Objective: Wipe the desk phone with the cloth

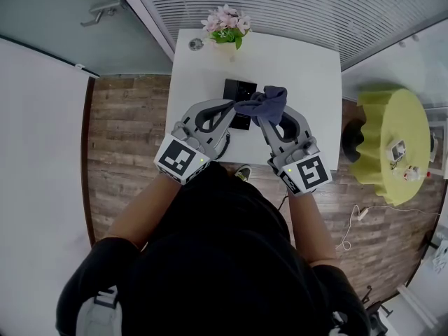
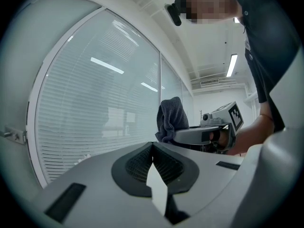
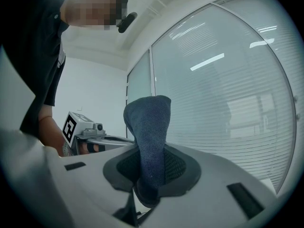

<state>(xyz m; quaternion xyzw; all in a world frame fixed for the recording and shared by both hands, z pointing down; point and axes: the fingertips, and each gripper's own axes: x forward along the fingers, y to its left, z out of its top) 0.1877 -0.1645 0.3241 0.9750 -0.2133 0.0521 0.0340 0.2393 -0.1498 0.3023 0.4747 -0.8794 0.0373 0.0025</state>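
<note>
A black desk phone (image 1: 239,89) sits in the middle of the white desk (image 1: 308,68), partly hidden by both grippers held above it. My right gripper (image 1: 267,117) (image 3: 149,148) is shut on a dark blue-grey cloth (image 1: 271,101) (image 3: 151,122), which stands up bunched from its jaws. My left gripper (image 1: 233,106) (image 2: 153,146) is shut with nothing between its jaws; its tip lies close to the cloth's left end. From the left gripper view the cloth (image 2: 172,115) shows in the right gripper (image 2: 190,136), apart from the left jaws.
A pot of pink flowers (image 1: 226,25) and a small round object (image 1: 196,44) stand at the desk's far edge. A round yellow-covered table (image 1: 392,145) with small items is to the right, with a white cable (image 1: 353,215) on the wooden floor. Glass walls with blinds lie behind.
</note>
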